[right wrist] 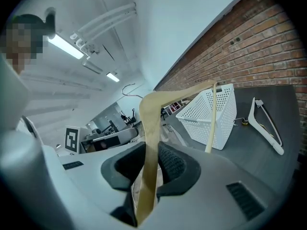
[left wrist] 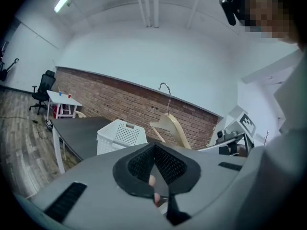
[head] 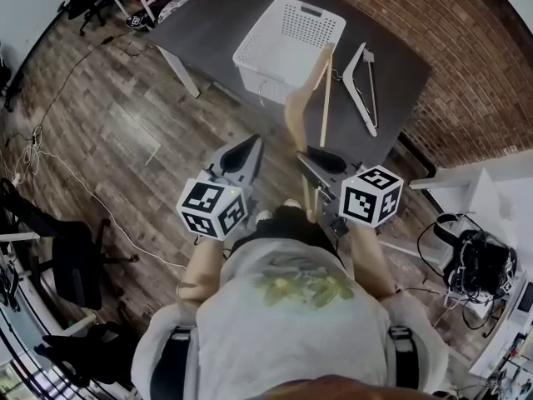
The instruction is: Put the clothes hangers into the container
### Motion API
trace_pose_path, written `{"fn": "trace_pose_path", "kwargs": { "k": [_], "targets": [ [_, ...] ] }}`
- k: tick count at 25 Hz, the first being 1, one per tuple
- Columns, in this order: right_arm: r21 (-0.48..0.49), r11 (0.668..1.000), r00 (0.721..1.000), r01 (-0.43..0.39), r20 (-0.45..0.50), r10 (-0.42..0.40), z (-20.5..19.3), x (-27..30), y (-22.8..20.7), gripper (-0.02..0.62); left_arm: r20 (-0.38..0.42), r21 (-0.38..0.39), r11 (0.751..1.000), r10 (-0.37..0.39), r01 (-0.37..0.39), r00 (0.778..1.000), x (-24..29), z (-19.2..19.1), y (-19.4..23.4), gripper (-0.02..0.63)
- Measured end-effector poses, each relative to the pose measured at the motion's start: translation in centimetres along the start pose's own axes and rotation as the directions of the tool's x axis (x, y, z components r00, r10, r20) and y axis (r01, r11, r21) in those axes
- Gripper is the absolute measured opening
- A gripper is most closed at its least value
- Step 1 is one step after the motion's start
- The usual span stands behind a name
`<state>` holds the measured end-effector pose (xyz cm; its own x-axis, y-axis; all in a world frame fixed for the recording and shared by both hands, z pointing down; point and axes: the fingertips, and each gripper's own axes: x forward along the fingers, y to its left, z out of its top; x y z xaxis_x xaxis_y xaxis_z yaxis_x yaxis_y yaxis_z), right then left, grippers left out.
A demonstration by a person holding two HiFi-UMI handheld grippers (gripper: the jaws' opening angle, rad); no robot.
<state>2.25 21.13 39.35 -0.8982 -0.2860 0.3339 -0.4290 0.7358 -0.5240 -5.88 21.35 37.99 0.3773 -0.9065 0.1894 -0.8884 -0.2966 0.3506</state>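
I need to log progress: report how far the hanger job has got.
Done: nothing yet; the white basket looks empty. In hand: the right gripper has its fingers closed on the wooden hanger, held short of the basket. Remaining: drop that one in, then the white hanger lying on the table beside the basket.

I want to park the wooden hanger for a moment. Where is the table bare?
The widest bare patch of the table lies left of the basket. A narrower strip runs right of the white hanger, up to the table's edge. Between basket and white hanger it is tight.
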Motion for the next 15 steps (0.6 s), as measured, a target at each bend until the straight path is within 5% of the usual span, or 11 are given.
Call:
{"fn": "trace_pose_path", "kwargs": {
  "k": [15],
  "targets": [
    [-0.025,0.999,1.0,-0.022,-0.002,0.022,4.4,3.0,-4.7,0.1,-0.008,0.034,0.999,-0.006,0.006,1.0,5.8,2.1,2.3,0.029]
  ]
}}
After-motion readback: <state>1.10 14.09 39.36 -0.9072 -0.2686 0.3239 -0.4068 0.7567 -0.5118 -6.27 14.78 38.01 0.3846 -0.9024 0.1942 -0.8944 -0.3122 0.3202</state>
